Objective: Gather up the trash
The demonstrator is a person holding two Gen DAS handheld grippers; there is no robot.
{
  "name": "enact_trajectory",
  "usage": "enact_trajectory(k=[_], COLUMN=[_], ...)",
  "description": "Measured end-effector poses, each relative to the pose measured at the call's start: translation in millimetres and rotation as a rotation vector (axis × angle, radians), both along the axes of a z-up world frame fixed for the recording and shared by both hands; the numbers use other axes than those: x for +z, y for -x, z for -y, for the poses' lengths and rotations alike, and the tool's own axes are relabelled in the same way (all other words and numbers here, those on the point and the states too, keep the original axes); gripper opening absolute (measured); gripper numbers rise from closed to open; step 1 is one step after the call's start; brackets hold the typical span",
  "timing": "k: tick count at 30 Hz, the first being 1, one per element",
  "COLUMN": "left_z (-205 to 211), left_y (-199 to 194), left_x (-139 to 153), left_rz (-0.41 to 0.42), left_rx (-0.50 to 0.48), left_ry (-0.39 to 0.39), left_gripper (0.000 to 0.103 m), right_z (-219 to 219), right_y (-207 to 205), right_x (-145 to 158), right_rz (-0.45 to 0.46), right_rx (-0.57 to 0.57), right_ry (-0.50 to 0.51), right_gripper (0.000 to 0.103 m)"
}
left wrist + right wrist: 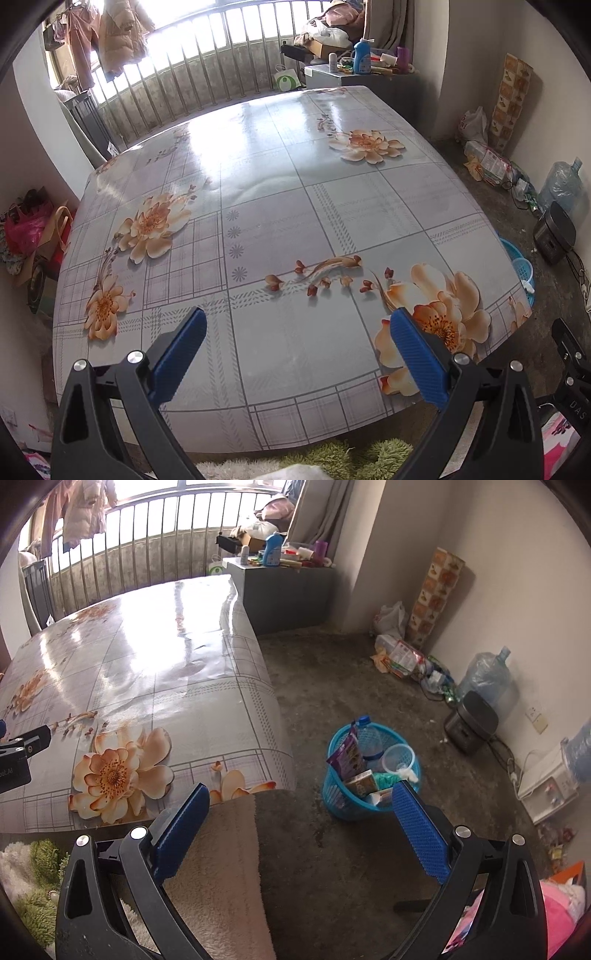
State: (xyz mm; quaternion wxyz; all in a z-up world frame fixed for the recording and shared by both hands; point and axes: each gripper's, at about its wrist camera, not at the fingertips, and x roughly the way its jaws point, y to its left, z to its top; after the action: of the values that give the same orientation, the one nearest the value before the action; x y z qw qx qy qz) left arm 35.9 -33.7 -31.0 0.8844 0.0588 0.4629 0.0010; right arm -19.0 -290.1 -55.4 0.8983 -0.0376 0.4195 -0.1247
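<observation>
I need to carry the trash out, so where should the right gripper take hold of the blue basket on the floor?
Probably the blue basket is best gripped at its upper rim on the near side, coming down from above. It stands upright on the floor with the rim exposed there, while a purple packet, bottle and cup fill the middle. The right gripper is open.

The basket (369, 775) stood on the floor (351, 672) right of the worktop (147, 686), holding a bottle (369, 742), packets (347, 757) and a cup (399, 757); a cabinet (288, 590) stood behind the worktop.
</observation>
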Motion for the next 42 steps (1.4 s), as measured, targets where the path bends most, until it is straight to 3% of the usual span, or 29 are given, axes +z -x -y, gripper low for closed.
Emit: enact_trajectory(k=[42], left_z=[5.6], left_y=[3.5], left_x=[2.9], left_rz=[-0.009], left_rx=[-0.043], left_ry=[0.021], left_gripper=[0.097], right_z=[-6.3], right_y=[6.9], right_x=[1.5], right_rz=[0.012], right_rx=[-0.008], right_ry=[0.018], right_gripper=[0.095])
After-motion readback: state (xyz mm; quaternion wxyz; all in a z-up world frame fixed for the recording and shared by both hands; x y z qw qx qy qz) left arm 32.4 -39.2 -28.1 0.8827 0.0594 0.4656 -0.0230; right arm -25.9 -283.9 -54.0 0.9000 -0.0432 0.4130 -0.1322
